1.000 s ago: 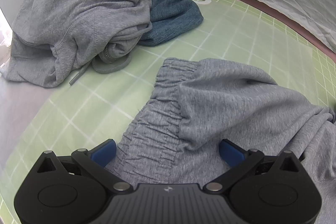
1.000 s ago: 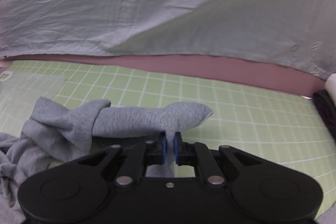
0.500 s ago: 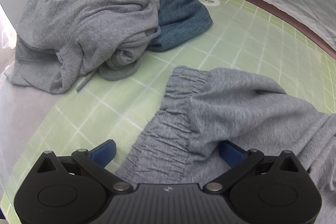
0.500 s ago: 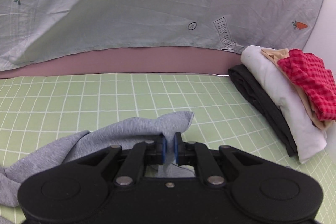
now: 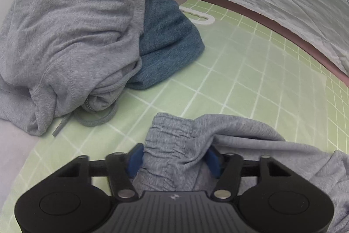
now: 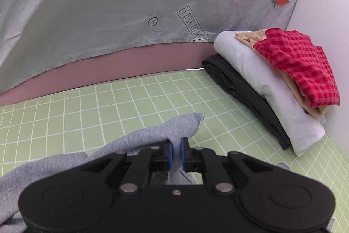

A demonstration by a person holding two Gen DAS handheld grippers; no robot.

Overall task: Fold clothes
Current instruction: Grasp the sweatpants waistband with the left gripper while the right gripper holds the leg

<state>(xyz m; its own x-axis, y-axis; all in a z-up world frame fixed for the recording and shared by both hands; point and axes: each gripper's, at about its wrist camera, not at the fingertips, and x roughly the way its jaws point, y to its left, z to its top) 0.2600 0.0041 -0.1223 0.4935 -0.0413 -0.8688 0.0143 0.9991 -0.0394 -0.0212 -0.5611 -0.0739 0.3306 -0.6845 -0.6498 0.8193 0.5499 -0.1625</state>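
Light grey sweatpants [image 5: 218, 134] lie crumpled on the green grid mat [image 5: 250, 71]. Their gathered elastic waistband [image 5: 172, 137] bunches up between the blue pads [image 5: 136, 158] of my left gripper [image 5: 174, 159], whose jaws are closing and touch the cloth on both sides. In the right wrist view, my right gripper [image 6: 176, 153] is shut on a thin fold near one end of the same grey sweatpants [image 6: 165, 130]. That end pokes out past the fingertips, lifted a little off the mat [image 6: 109, 106].
A heap of grey hoodie [image 5: 65, 47] and a teal garment [image 5: 168, 43] sits at the mat's far left. A folded stack [image 6: 272, 91] of black, white, beige and red checked clothes stands at the right. A pale printed sheet [image 6: 109, 3] hangs behind the mat.
My left jaws came in from wide open onto the waistband, which now bunches up. My right gripper swung right with the grey cloth, bringing the folded stack into view and closer.
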